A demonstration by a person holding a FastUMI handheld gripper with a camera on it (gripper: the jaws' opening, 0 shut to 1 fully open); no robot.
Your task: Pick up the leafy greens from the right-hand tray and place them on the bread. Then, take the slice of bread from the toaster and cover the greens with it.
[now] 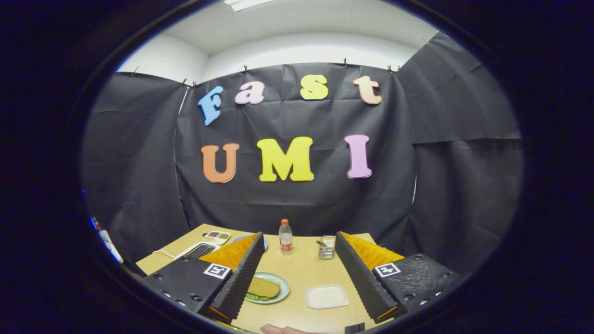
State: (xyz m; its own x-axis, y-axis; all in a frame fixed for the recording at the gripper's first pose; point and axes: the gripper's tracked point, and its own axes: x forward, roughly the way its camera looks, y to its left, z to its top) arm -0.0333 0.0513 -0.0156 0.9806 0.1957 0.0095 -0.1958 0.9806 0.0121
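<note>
- Two fingers of the gripper point(300, 278) stood wide apart over the table point(306, 264), holding nothing.
- A fingertip of a person point(278, 330) showed at 6 o'clock, at the near table edge.
- Between the fingers, toward 7 o'clock, a plate point(277, 287) carried a bread point(263, 287) slice with greens point(256, 297) peeking out beneath it; the left finger hid part of the plate.
- Just beside the plate, at its 3 o'clock, lay a white tray point(326, 296), bare.
- Beyond them, at 12 o'clock, a bottle point(286, 237) with a red cap stood upright.
- A toaster point(327, 247) sat at the bottle's 3 o'clock, close against the right finger.
- Farther toward 10 o'clock, past the left finger, lay a dark grille-like item point(199, 251) and a compartment tray point(216, 237).
</note>
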